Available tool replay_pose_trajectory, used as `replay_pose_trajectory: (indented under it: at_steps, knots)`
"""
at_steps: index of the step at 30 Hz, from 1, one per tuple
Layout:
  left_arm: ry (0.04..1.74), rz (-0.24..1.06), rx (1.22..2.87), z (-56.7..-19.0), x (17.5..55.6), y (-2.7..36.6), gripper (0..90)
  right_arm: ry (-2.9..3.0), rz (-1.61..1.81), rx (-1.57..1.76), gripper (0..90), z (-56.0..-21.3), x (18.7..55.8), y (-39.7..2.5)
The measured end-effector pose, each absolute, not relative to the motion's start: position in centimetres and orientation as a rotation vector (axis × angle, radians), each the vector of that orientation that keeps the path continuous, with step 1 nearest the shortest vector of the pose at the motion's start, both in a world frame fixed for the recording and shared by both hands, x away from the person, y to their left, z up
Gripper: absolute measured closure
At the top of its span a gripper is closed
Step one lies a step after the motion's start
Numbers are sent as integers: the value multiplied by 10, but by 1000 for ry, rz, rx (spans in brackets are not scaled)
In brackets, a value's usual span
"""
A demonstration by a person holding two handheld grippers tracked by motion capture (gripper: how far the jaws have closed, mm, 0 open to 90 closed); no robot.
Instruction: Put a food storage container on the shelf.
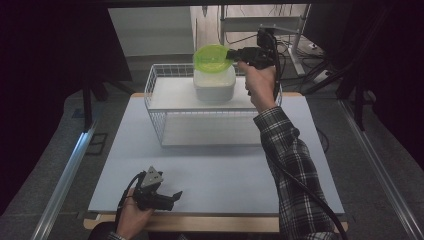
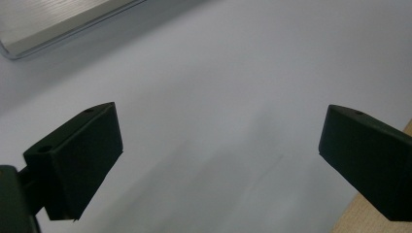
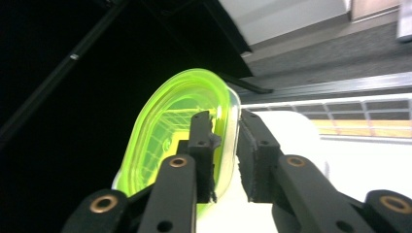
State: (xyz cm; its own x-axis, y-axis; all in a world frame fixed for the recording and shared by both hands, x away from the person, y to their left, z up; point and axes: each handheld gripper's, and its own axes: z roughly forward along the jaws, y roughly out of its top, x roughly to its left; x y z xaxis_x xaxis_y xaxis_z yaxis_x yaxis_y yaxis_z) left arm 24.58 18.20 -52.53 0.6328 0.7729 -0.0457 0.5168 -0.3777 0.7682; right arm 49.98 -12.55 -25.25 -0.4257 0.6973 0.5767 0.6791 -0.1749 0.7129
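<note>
In the right gripper view the lower edge of the green lid [image 3: 182, 131] is covered by the right claw [image 3: 226, 160], whose own jaws cut off the lid's near rim, and the white container [image 3: 291, 145] beyond shows as little more than a bright, washed-out patch. From the high view the lid [image 1: 212, 58] is held up on edge above the white container [image 1: 215, 84], which sits on top of the wire basket [image 1: 160, 95] at the far side of the counter [image 1: 210, 170]; the lid's hollow face looks toward the camera and its long axis runs roughly left to right. It is a translucent, bright yellow-green oval with a raised rim. The right claw [image 1: 231, 55] pinches its rim at the right edge. The left claw [image 1: 172, 196] lies low near the counter's front edge, jaws spread wide and empty.
</note>
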Motion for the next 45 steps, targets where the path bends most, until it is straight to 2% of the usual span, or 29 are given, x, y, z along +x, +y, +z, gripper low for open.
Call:
replay_pose_trajectory:
  at_steps: [10, 13, 16, 23, 27, 45]
  knots:
    - [1007, 412, 2068, -526, 246, 182, 18, 2017, 1625, 1636, 688, -252, 505, -122]
    - [1007, 412, 2070, -526, 246, 182, 18, 2010, 1620, 1625, 639, -252, 505, -122]
    - [1008, 413, 2070, -526, 246, 182, 18, 2007, 1625, 1610, 549, -252, 506, -123]
    - [1009, 417, 2071, -526, 245, 182, 18, 2053, 1661, 1528, 277, -252, 504, -127]
    - [1009, 417, 2073, -526, 245, 182, 18, 2072, 1655, 1460, 194, -253, 500, -131]
    - [1016, 423, 2078, -526, 245, 182, 17, 2181, 1609, 1307, 121, -268, 467, -150]
